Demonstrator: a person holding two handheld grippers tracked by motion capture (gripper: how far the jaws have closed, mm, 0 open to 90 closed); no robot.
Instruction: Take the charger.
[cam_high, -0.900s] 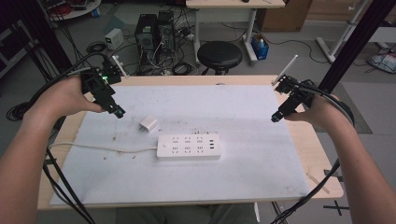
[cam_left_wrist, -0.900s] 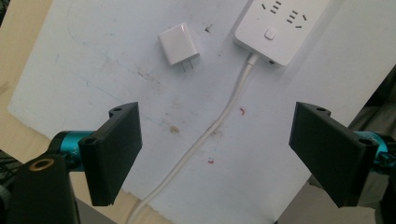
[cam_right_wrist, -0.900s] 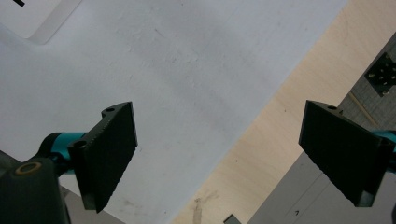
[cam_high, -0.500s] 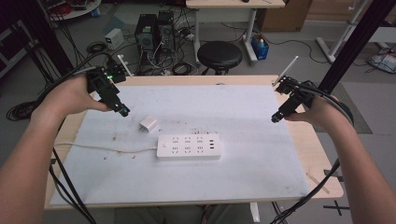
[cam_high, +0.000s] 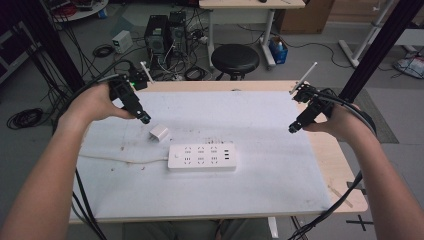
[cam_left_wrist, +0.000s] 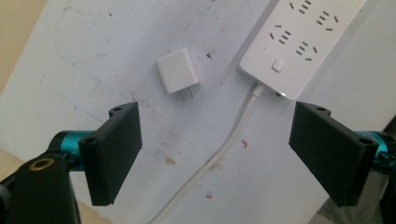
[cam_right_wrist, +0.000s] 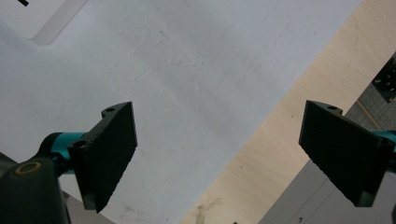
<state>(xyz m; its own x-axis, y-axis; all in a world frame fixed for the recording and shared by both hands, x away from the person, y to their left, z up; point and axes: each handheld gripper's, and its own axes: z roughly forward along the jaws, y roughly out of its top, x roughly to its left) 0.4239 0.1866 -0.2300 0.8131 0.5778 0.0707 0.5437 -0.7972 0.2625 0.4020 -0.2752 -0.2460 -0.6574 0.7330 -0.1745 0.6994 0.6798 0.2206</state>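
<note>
A white power strip (cam_high: 201, 157) lies mid-table on a white sheet, its cord (cam_high: 120, 159) running off to the left. A small white plug adapter (cam_high: 159, 133) lies just up-left of it, prongs showing in the left gripper view (cam_left_wrist: 178, 71). My left gripper (cam_high: 144, 119) hovers open just up-left of the adapter, jaws wide with nothing between them (cam_left_wrist: 215, 154). The strip's switch end (cam_left_wrist: 289, 56) shows beyond. My right gripper (cam_high: 292, 129) hangs open over the sheet's right part, jaws wide and empty (cam_right_wrist: 219, 154).
The white sheet (cam_high: 260, 190) covers most of a wooden table (cam_high: 345, 165), whose bare edge shows at the right (cam_right_wrist: 261, 158). Behind the table stand a black stool (cam_high: 235, 57), computer towers (cam_high: 157, 30) and loose cables on the floor.
My left gripper has moved right and toward the adapter. The right gripper has barely shifted. The adapter and strip lie where they were.
</note>
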